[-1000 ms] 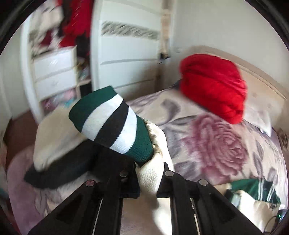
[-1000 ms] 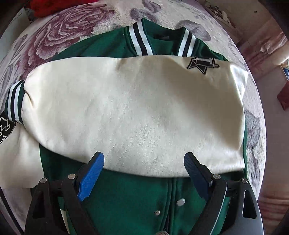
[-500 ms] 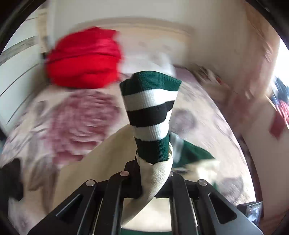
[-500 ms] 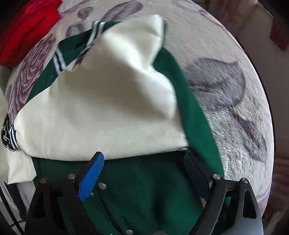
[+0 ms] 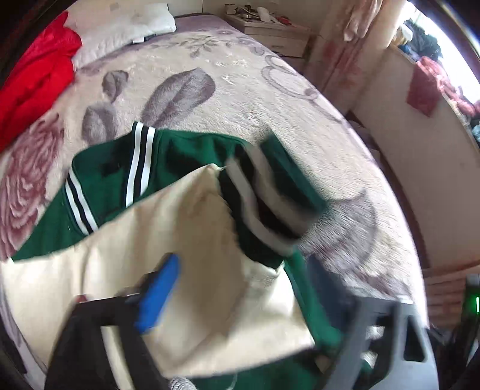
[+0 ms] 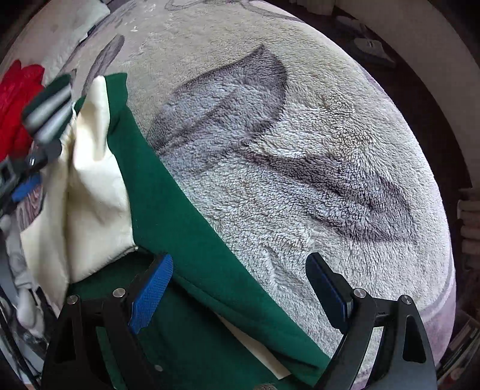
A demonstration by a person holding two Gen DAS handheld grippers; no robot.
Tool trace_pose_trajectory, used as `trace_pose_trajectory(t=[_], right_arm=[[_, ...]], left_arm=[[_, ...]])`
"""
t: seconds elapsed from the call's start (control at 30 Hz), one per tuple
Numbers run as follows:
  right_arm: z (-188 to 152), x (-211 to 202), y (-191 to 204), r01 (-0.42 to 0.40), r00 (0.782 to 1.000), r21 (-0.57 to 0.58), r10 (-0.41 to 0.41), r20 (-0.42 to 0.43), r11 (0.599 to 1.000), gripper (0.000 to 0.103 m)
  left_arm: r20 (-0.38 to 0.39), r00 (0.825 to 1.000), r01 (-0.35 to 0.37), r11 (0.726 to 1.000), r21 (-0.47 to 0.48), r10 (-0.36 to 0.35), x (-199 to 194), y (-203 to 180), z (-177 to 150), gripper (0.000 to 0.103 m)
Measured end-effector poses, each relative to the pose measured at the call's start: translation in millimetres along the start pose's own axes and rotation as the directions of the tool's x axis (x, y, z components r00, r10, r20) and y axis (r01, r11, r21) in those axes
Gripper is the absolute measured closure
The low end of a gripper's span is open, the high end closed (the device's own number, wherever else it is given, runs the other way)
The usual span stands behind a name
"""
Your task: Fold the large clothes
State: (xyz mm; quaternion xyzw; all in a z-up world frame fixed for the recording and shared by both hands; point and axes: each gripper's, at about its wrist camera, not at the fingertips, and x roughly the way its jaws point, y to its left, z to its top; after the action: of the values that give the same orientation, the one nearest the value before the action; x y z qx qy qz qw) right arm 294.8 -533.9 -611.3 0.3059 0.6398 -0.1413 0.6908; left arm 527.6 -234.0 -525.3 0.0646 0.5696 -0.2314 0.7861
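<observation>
A green varsity jacket (image 5: 102, 192) with cream sleeves lies on the bed, its striped collar (image 5: 138, 162) toward the pillows. My left gripper (image 5: 243, 270) points down over it, blurred, its jaws opening. The cream sleeve (image 5: 180, 240) lies loose under and between them, no pad pressing on it. Its green, white and black cuff (image 5: 270, 192) drops free just ahead. My right gripper (image 6: 240, 294) stands open over the jacket's green side edge (image 6: 180, 210), gripping nothing. In the right wrist view the sleeve (image 6: 96, 168), the cuff (image 6: 48, 105) and the left gripper (image 6: 24, 177) sit at the far left.
A floral plush blanket (image 6: 300, 165) covers the bed. A red garment (image 5: 33, 78) and a white pillow (image 5: 126, 27) lie at the head end. A nightstand (image 5: 270, 33) stands beyond the bed. The bed's edge drops off at the right.
My left gripper swung the sleeve across over the jacket, tipped downward, spread its jaws and released the cuff. My right gripper slid sideways from over the folded sleeve to the jacket's side edge, still open.
</observation>
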Motion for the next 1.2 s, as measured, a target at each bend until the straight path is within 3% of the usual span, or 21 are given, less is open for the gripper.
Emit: trace_pose_trajectory(t=[0.13, 0.2, 0.27, 0.33, 0.37, 0.47, 0.5, 0.53, 0.57, 0.67, 0.73, 0.83, 0.97, 1.07, 1.1, 1.17, 1.2], right_arm=[[25.7, -20.3, -3.4, -0.133, 0.991, 0.046, 0.132, 0.024, 0.990, 0.011], [43.9, -26.6, 9.7, -0.190, 0.981, 0.038, 0.189, 0.038, 0.981, 0.011], [60.8, -23.7, 39.4, -0.244, 0.969, 0.007, 0.243, 0.043, 0.970, 0.011], [78.2, -12.6, 69.8, -0.260, 0.964, -0.036, 0.261, 0.040, 0.965, 0.011], [86.5, -2.3, 87.2, -0.258, 0.965, -0.051, 0.260, 0.032, 0.965, 0.011], [109.1, 29.2, 125.6, -0.262, 0.964, -0.096, 0.265, 0.010, 0.960, 0.015], [112.7, 33.0, 134.9, -0.253, 0.966, -0.112, 0.257, 0.024, 0.961, 0.023], [113.8, 32.2, 147.2, -0.228, 0.970, -0.149, 0.238, 0.052, 0.962, 0.063], [112.1, 31.1, 157.3, -0.195, 0.976, -0.186, 0.209, 0.060, 0.963, 0.089], [103.3, 11.5, 160.8, -0.200, 0.968, -0.193, 0.223, 0.110, 0.961, 0.094], [99.7, -4.5, 151.0, -0.199, 0.966, -0.166, 0.222, 0.134, 0.966, 0.095], [104.6, -6.5, 125.1, -0.134, 0.978, -0.080, 0.145, 0.151, 0.988, 0.096], [114.6, 44.0, 100.3, -0.027, 1.000, -0.032, 0.027, 0.015, 0.999, 0.094], [117.6, 59.3, 94.4, -0.052, 0.996, -0.025, 0.050, -0.067, 0.998, 0.085], [117.2, 56.0, 92.3, -0.074, 0.994, -0.025, 0.072, -0.084, 0.997, 0.080], [105.5, 37.9, 80.9, -0.163, 0.982, -0.027, 0.159, -0.105, 0.986, 0.042], [96.5, 28.1, 73.2, -0.188, 0.977, -0.032, 0.184, -0.106, 0.982, 0.033]], left_arm=[[-0.037, 0.999, 0.031, 0.999, -0.042, -0.033, -40.8, 39.1, -34.4, 0.013], [-0.044, 0.999, -0.008, 0.998, -0.066, 0.005, -56.2, 58.3, -56.2, 0.013], [-0.047, 0.994, -0.109, 0.984, -0.140, 0.103, -78.7, 107.4, -81.7, 0.013], [-0.061, 0.981, -0.193, 0.955, -0.224, 0.183, -89.6, 150.0, -99.5, 0.013], [-0.077, 0.967, -0.255, 0.924, -0.283, 0.244, -92.9, 179.7, -108.1, 0.013], [-0.114, 0.938, -0.345, 0.843, -0.413, 0.328, -89.2, 245.6, -118.7, 0.013], [-0.119, 0.934, -0.355, 0.828, -0.434, 0.337, -84.1, 260.3, -117.1, 0.013], [-0.116, 0.934, -0.353, 0.824, -0.444, 0.338, -79.8, 269.2, -113.3, 0.013], [-0.099, 0.939, -0.337, 0.826, -0.452, 0.329, -74.1, 276.6, -107.3, 0.013], [-0.088, 0.940, -0.333, 0.839, -0.431, 0.329, -55.3, 281.8, -82.8, 0.011], [-0.094, 0.957, -0.286, 0.850, -0.442, 0.273, -32.8, 292.6, -64.4, 0.002], [-0.114, 0.972, -0.234, 0.871, -0.433, 0.205, 0.3, 305.1, -53.9, 0.000], [-0.201, 0.963, -0.246, 0.882, -0.401, 0.177, 43.1, 306.0, -51.0, 0.000], [-0.182, 0.967, -0.242, 0.864, -0.441, 0.178, 27.4, 300.8, -56.2, 0.000], [-0.167, 0.971, -0.230, 0.862, -0.451, 0.172, 17.6, 298.8, -59.7, 0.000], [-0.093, 0.982, -0.191, 0.865, -0.463, 0.167, -30.8, 284.4, -82.1, 0.001], [-0.063, 0.985, -0.171, 0.869, -0.464, 0.160, -54.0, 275.6, -97.0, 0.001]])
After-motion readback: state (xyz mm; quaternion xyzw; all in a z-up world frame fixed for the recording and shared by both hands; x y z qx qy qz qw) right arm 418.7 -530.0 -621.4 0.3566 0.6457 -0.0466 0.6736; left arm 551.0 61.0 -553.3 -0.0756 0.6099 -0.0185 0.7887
